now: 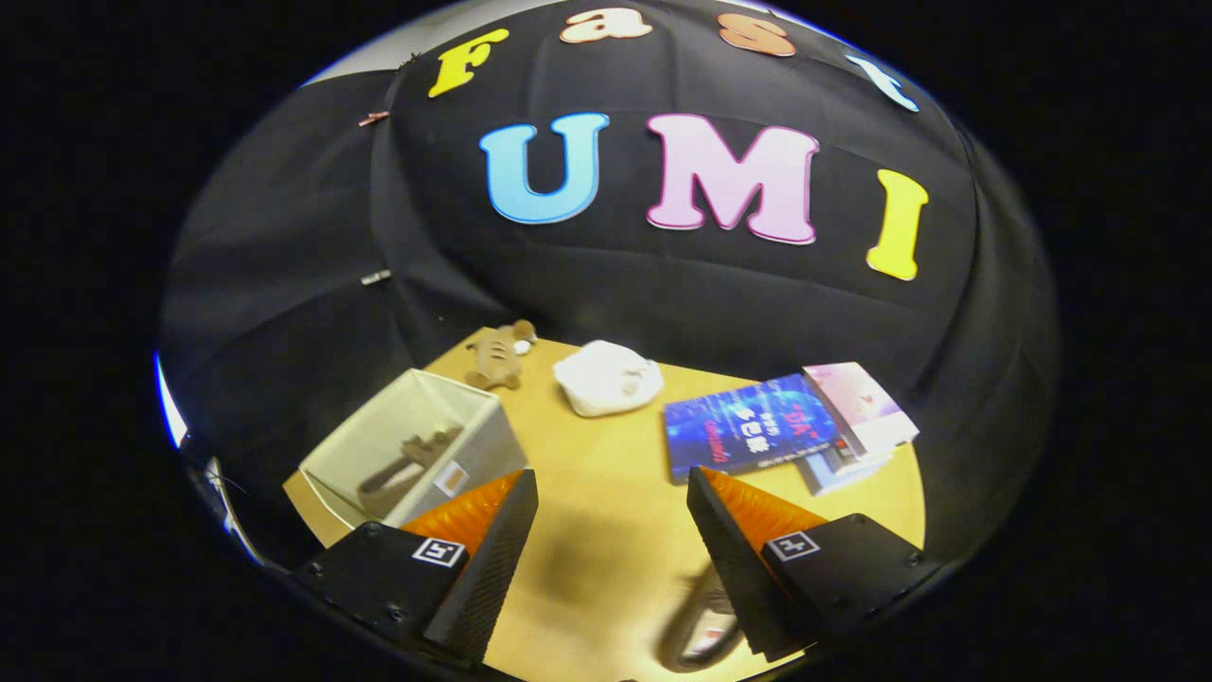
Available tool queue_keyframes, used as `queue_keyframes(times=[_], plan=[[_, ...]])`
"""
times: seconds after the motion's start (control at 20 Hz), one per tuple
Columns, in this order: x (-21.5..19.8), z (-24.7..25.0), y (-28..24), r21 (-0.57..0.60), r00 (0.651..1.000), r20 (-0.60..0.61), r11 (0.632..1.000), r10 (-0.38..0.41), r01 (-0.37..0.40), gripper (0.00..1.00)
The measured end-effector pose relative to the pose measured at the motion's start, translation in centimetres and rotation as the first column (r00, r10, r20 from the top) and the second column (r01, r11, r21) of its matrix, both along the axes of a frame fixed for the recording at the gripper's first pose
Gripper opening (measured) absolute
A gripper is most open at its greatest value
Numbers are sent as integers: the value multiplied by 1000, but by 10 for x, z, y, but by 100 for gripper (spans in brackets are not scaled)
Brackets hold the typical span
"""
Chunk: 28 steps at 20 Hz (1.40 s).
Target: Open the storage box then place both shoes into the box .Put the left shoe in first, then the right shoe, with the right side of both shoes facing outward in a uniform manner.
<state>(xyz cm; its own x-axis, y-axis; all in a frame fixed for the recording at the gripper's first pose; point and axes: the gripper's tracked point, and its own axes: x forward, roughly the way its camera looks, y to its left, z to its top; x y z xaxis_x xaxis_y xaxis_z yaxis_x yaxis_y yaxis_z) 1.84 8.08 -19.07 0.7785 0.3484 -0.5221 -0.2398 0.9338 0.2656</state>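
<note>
Storage box [417, 445], open-topped, stands on the wooden surface [606, 493] just ahead of the left finger of the hand-held gripper [611, 530], with one shoe [407, 459] lying inside it. A second shoe [701, 630] lies blurred on the surface beside and partly behind the right finger. The fingers are spread apart, clamped on nothing. Beyond them lie a white bundle [608, 377], a plush toy [499, 355], and stacked books [786, 426].

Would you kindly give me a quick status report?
Gripper open, holding nothing. One shoe inside open storage box; second shoe on table by the fingers. Nothing in the way.
</note>
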Motion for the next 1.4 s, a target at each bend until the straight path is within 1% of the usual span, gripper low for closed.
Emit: queue_keyframes(times=[0.1,0.3,0.4,0.6,0.7,0.85,0.95,1.0,1.05,1.15,1.2,1.25,1.3,1.35,1.4], plan=[[-17,-26,-38,-69,998,-41,997,-42,39,99],[-54,-87,-85,-149,985,-155,987,-76,53,99],[-70,-118,-96,-156,972,-217,986,-89,55,97],[-96,-174,-105,-166,940,-329,986,-89,36,97],[-101,-198,-105,-179,926,-371,984,-76,10,96],[-107,-227,-105,-221,910,-413,974,-41,-57,92],[-98,-236,-102,-213,908,-417,976,-45,-49,89],[-90,-239,-99,-200,910,-412,979,-50,-37,85],[-81,-240,-97,-188,913,-405,982,-54,-25,84],[-69,-247,-93,-166,908,-414,986,-65,-6,77],[-65,-253,-87,-148,901,-429,989,-66,2,69],[-62,-257,-88,-162,898,-433,987,-81,11,65],[-59,-261,-97,-202,895,-431,979,-115,29,53],[-57,-262,-105,-233,891,-426,971,-156,58,43],[-58,-262,-108,-248,885,-427,965,-188,86,17]])
